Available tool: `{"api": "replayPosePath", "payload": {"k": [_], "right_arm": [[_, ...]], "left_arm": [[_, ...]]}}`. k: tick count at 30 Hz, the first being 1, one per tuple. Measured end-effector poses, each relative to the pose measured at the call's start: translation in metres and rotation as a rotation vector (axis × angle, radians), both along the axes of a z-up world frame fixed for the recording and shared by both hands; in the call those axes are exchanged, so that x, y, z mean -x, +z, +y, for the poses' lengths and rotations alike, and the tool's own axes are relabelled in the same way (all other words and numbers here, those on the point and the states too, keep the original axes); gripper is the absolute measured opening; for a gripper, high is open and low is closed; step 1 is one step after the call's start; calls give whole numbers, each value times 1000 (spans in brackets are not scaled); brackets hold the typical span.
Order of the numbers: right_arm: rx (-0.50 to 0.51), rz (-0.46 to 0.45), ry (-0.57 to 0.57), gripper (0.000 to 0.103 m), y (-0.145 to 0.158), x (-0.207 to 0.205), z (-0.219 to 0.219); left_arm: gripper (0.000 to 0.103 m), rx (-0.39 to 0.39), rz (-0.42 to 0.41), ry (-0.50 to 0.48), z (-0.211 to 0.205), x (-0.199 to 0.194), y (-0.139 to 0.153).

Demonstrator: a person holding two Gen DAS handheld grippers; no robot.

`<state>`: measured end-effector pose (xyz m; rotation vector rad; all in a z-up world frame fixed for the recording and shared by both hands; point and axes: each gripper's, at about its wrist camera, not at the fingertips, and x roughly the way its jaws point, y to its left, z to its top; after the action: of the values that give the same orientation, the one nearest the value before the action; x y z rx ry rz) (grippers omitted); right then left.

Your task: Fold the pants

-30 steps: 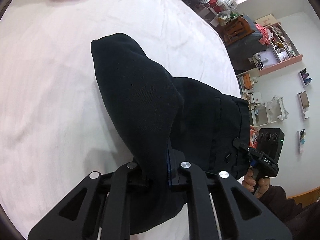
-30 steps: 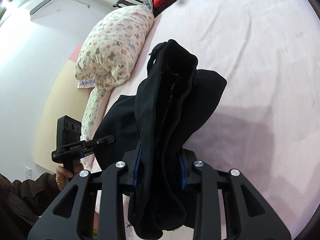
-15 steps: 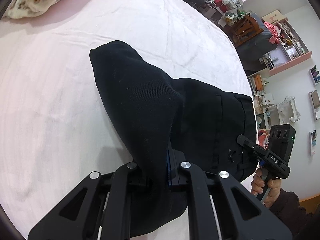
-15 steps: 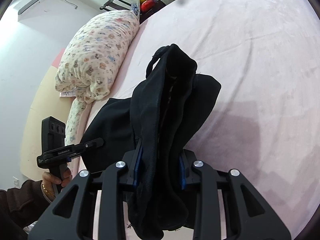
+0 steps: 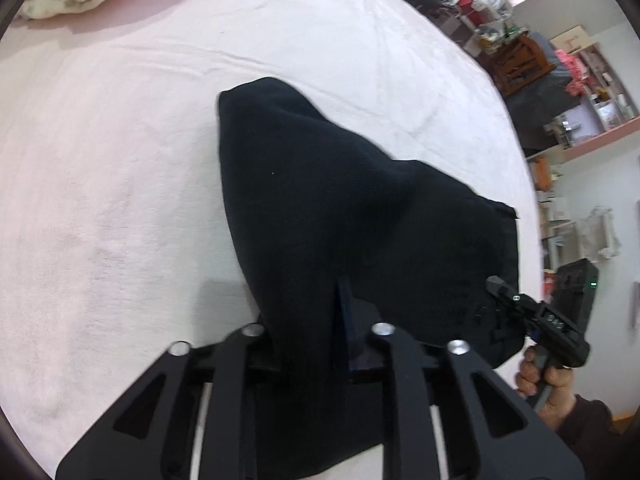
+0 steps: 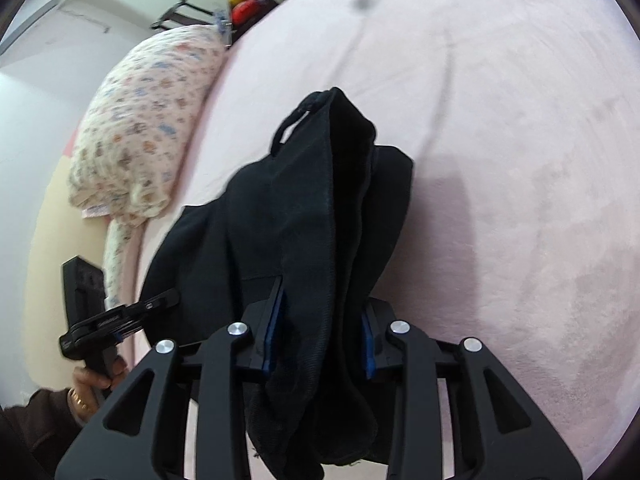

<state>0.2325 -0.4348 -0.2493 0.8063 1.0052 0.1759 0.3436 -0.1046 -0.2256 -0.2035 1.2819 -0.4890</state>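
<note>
both claws (image 5: 316, 336) (image 6: 320, 332) pinch black pants (image 5: 360, 216), apparently above bed (image 5: 120, 200).

1. This is a bedroom in a home: a wide bed (image 5: 160, 160) covered in a pale pink sheet fills both views.
2. A floral-print pillow (image 6: 148, 136) lies at the bed's edge, against a wall.
3. Beyond the bed stand cluttered shelves (image 5: 592, 120) and a wooden chair (image 5: 524, 60).
4. A wall air conditioner (image 6: 44, 8) hangs high up.
</note>
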Motion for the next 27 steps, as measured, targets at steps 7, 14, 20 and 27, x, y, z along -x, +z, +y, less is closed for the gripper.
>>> {"api": "replayPosePath", "payload": {"k": [7, 14, 20, 27], "right_arm": [[28, 45, -77, 54, -8, 8, -5], [118, -7, -240, 55, 20, 35, -23], [362, -157, -198, 55, 65, 49, 15], [598, -227, -17, 54, 77, 45, 86]], "left_arm": [[97, -151, -2, 137, 26, 6, -10], [99, -473, -336, 152, 29, 41, 44], [102, -561, -618, 49, -29, 98, 83], [102, -549, -500, -100, -80, 130, 46]]}}
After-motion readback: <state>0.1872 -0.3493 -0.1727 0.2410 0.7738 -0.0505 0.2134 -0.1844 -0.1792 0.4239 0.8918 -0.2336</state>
